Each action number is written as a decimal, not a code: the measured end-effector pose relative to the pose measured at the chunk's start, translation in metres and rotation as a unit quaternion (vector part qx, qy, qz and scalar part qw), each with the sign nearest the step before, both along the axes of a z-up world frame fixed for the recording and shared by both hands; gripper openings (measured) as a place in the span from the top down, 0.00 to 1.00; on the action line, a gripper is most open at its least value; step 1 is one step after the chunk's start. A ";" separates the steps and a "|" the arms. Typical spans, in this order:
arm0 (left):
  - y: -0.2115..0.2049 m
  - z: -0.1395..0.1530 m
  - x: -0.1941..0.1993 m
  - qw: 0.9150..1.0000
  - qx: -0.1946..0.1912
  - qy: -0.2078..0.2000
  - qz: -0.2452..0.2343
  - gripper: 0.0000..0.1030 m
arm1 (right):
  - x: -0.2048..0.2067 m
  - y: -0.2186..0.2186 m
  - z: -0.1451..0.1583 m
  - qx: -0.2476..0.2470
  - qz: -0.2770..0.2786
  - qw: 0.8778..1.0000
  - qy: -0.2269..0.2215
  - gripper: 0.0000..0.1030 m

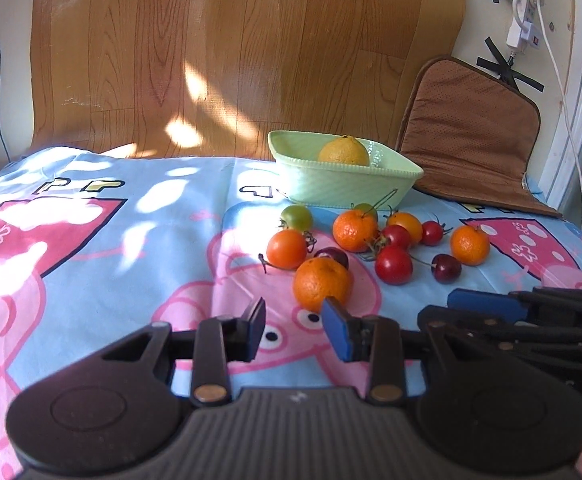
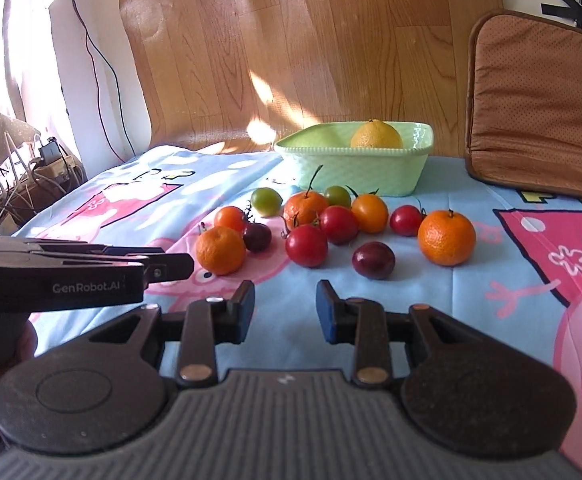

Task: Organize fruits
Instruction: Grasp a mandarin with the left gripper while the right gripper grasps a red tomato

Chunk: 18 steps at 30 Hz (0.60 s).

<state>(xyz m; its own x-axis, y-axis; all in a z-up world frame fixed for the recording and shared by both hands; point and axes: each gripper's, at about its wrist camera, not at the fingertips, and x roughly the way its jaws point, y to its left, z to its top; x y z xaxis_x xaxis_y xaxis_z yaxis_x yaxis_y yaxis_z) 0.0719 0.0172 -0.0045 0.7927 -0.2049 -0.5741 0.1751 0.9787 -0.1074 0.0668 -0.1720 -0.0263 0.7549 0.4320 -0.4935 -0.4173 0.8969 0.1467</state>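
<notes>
Nearest the left wrist camera, the left tool [image 1: 294, 326] hangs low over the cartoon-print cloth [image 1: 91, 240] that covers the tabletop, its blue-padded jaws set narrow with nothing between them and only the pink print showing through the gap. Its right pad stands just in front of the nearest mandarin [image 1: 322, 283], though contact cannot be told. The right tool [image 2: 285, 306] sits beside it, also narrow and empty, over bare blue cloth. Each tool shows at the edge of the other's view. Just beyond lies the loose cluster of fruit: behind the near mandarin is a dark cherry [image 1: 333, 257], with an orange tomato [image 1: 287, 249] to its left and a green tomato [image 1: 297, 217] farther back. In the middle sit a second mandarin [image 1: 354, 230], red tomatoes [image 1: 393, 265], and a yellow-orange tomato [image 1: 406, 224]. To the right, a little apart, lie another dark cherry [image 1: 446, 268] and a third mandarin [image 1: 469, 245]. Behind the cluster stands a pale green square bowl [image 1: 343, 190] holding one yellow citrus fruit [image 1: 344, 151]. A brown cushion [image 1: 467, 136] leans at the right rear, and a wood-grain sheet [image 1: 231, 52] rises behind everything.
</notes>
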 end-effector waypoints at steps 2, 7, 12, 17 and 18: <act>-0.005 0.003 0.004 1.000 0.001 -0.005 -0.010 0.68 | 0.007 0.002 0.001 -0.008 0.001 1.000 -0.001 0.65; -0.011 0.007 0.011 1.000 0.001 -0.012 -0.021 0.68 | 0.018 0.004 0.003 -0.014 0.001 1.000 -0.010 0.64; -0.011 0.005 0.020 1.000 0.005 -0.012 -0.015 0.64 | 0.031 0.009 0.004 -0.027 0.002 1.000 -0.012 0.65; -0.012 0.004 0.021 1.000 0.008 -0.009 -0.015 0.59 | 0.044 0.009 0.004 -0.035 0.004 0.999 -0.008 0.64; -0.011 0.004 0.020 1.000 0.006 -0.007 -0.013 0.58 | 0.045 0.009 0.004 -0.033 0.006 0.999 -0.006 0.64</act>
